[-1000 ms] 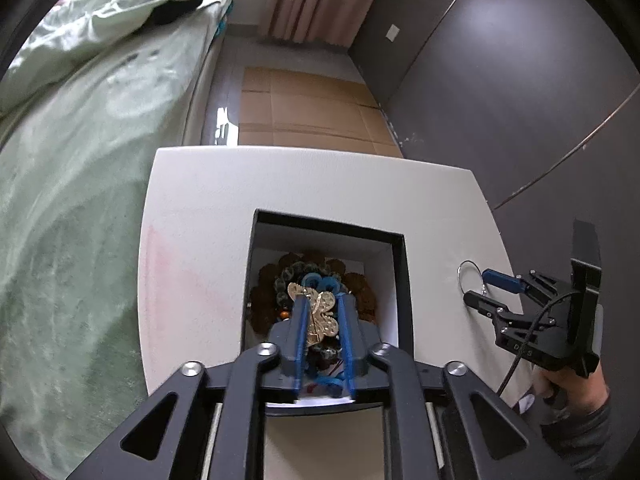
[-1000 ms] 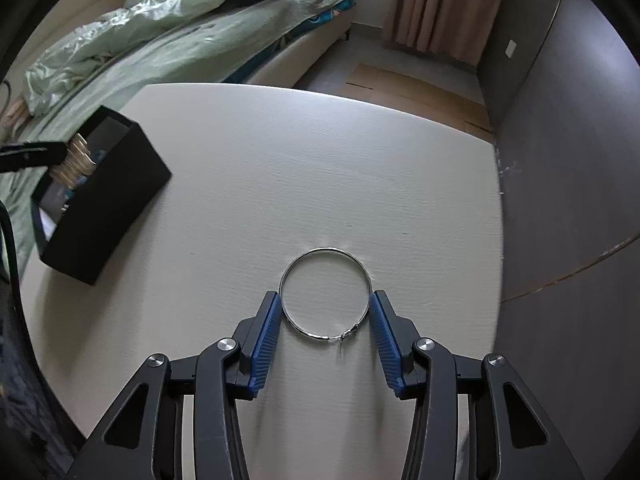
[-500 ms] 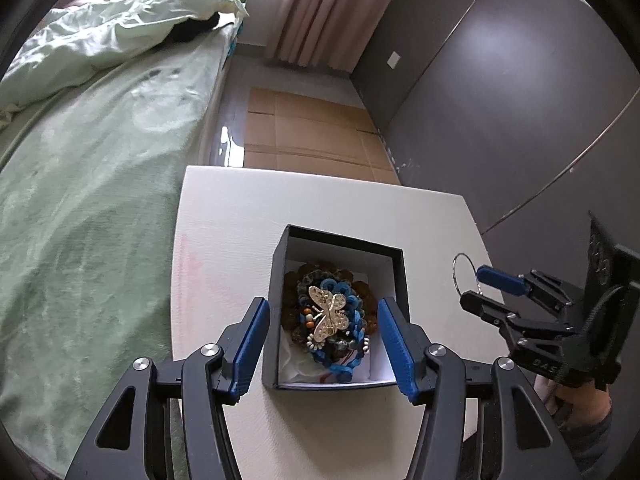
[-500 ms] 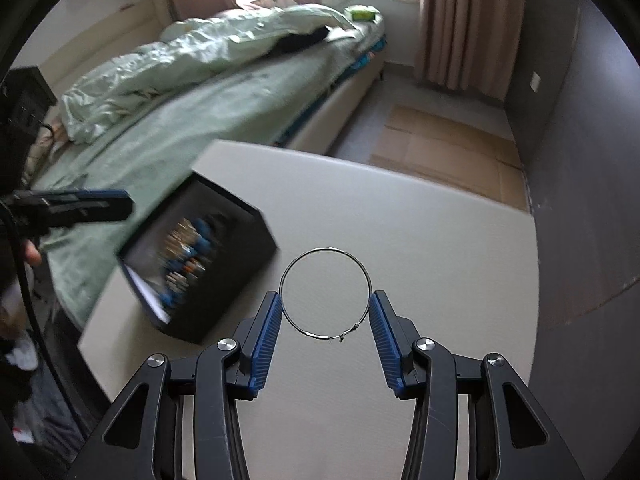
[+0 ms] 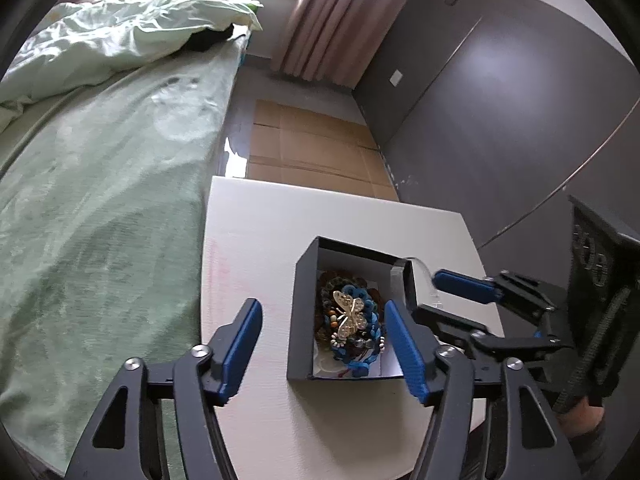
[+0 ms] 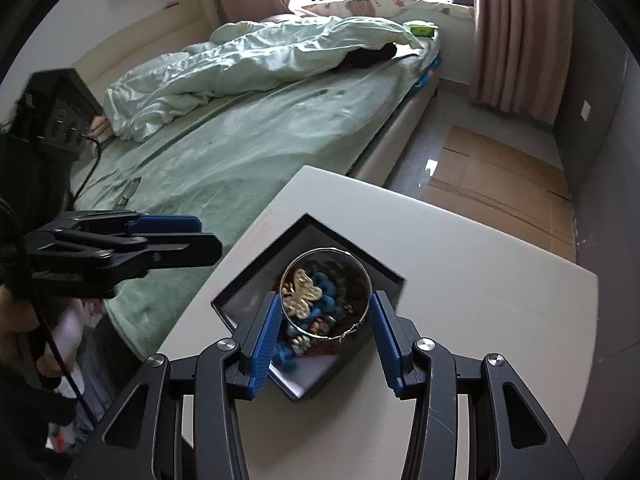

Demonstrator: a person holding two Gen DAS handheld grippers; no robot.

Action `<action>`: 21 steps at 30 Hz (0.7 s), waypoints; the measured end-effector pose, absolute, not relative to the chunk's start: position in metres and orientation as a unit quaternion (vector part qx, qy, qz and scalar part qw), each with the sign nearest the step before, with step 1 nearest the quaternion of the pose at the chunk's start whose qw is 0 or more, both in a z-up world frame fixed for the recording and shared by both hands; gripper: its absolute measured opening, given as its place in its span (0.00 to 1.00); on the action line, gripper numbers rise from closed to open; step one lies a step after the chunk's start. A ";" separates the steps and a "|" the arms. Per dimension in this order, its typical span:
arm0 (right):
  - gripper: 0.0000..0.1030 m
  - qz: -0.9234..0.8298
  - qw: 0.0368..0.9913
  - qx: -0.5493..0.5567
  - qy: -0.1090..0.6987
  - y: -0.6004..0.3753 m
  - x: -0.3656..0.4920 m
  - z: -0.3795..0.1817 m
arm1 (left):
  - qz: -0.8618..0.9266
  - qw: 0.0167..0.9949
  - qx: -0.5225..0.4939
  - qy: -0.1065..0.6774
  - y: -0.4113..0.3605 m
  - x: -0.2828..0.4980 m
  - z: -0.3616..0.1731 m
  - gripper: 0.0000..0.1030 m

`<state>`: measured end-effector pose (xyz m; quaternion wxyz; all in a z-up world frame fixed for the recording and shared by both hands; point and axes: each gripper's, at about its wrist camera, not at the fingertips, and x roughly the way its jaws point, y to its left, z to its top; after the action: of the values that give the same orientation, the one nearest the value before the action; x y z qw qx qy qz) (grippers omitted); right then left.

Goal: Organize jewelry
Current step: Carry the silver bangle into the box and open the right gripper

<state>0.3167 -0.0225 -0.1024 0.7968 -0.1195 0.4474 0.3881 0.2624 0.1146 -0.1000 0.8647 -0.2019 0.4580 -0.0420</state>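
A black open box (image 5: 305, 312) (image 6: 387, 280) on the white table (image 5: 260, 232) holds a gold butterfly piece (image 5: 350, 316) (image 6: 302, 294) on blue and brown beads. My right gripper (image 6: 325, 314) is shut on a thin silver ring bangle (image 6: 362, 276) and holds it above the box. In the left wrist view that gripper (image 5: 436, 294) hangs over the box's right wall, the ring (image 5: 420, 264) partly hidden. My left gripper (image 5: 322, 330) is open and empty, raised above the box's near side.
A bed with green sheets (image 5: 100, 200) (image 6: 260, 132) runs along the table's left side. Cardboard sheets (image 5: 312, 148) lie on the floor beyond. A dark grey wall (image 5: 500, 120) is on the right. The table's far part (image 6: 480, 272) is bare.
My left gripper let go of the butterfly piece in the box, opened and drew back upward. My right gripper lifted the silver ring off the table and carried it left over the box.
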 end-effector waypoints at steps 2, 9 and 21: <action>0.45 0.386 0.794 -0.118 0.453 -0.017 0.320 -0.106 | -0.038 0.864 -0.200 0.460 0.116 0.262 -0.098 0.66; 0.68 0.364 0.808 -0.063 0.458 -0.040 0.325 -0.101 | -0.046 0.874 -0.192 0.445 0.112 0.258 -0.085 0.91; 1.00 0.323 0.838 -0.011 0.439 -0.091 0.288 -0.079 | -0.066 0.890 -0.161 0.421 0.085 0.240 -0.065 1.00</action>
<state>0.2881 -0.0913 -0.0786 0.8385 -0.0112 0.4385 0.3233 0.2401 0.0847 -0.0650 0.8901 -0.1609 0.4213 -0.0663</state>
